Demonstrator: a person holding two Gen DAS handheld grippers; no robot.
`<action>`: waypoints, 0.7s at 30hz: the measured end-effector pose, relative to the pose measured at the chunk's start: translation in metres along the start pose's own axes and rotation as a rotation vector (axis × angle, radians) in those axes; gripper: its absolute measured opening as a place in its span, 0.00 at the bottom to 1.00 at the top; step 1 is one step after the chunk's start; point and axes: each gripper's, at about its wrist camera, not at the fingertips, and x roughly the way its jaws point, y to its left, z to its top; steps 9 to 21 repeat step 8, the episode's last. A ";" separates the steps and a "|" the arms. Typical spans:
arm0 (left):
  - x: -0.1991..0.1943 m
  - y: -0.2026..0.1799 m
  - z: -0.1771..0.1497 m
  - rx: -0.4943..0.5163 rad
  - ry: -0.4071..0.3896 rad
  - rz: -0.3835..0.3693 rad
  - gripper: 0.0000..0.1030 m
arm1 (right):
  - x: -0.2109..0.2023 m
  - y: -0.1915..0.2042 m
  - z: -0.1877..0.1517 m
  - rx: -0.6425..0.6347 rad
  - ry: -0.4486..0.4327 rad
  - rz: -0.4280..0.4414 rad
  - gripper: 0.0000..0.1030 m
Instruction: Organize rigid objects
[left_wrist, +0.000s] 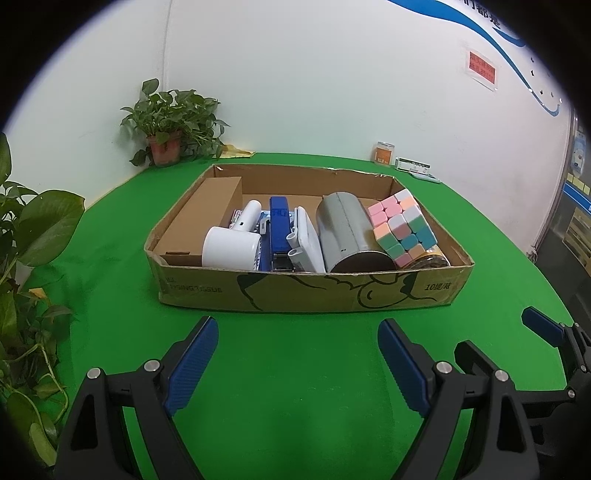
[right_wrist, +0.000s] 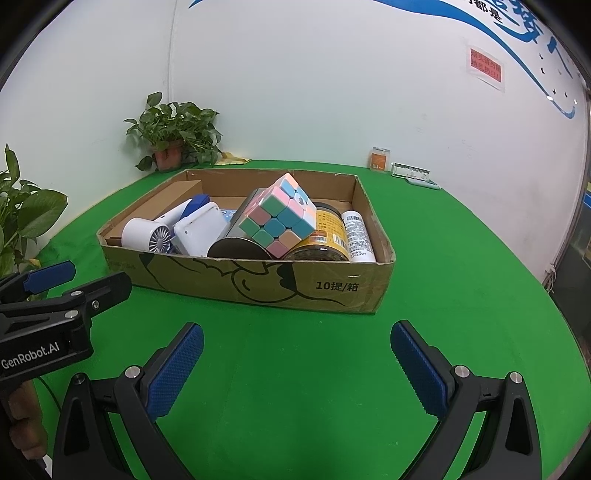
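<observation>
A shallow cardboard box (left_wrist: 306, 291) (right_wrist: 258, 284) stands on the green table. It holds a white handheld fan (left_wrist: 231, 245) (right_wrist: 146, 234), a blue stapler (left_wrist: 280, 229), a white flat device (left_wrist: 306, 243) (right_wrist: 197, 232), a grey metal cylinder (left_wrist: 347, 232) (right_wrist: 238, 249), a pastel puzzle cube (left_wrist: 402, 225) (right_wrist: 279, 218), a yellow-labelled jar (right_wrist: 327, 236) and a white tube (right_wrist: 358, 236). My left gripper (left_wrist: 297, 328) stands open in front of the box with nothing between its fingers. My right gripper (right_wrist: 297, 334) is also open and empty, short of the box's near wall.
Potted plants stand at the back left (left_wrist: 166, 129) and along the left edge (left_wrist: 26, 258). An orange-labelled jar (left_wrist: 384, 152) and a small white box (left_wrist: 413, 164) sit at the back by the wall. A hand (right_wrist: 22, 417) holds the left gripper's handle.
</observation>
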 end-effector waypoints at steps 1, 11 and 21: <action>0.001 -0.001 0.000 0.004 0.002 -0.001 0.86 | 0.000 0.000 0.000 0.001 0.000 -0.001 0.99; 0.003 -0.005 -0.001 0.036 -0.012 -0.020 0.86 | 0.001 0.002 0.000 0.000 0.003 -0.001 0.99; 0.003 -0.005 -0.001 0.036 -0.012 -0.020 0.86 | 0.001 0.002 0.000 0.000 0.003 -0.001 0.99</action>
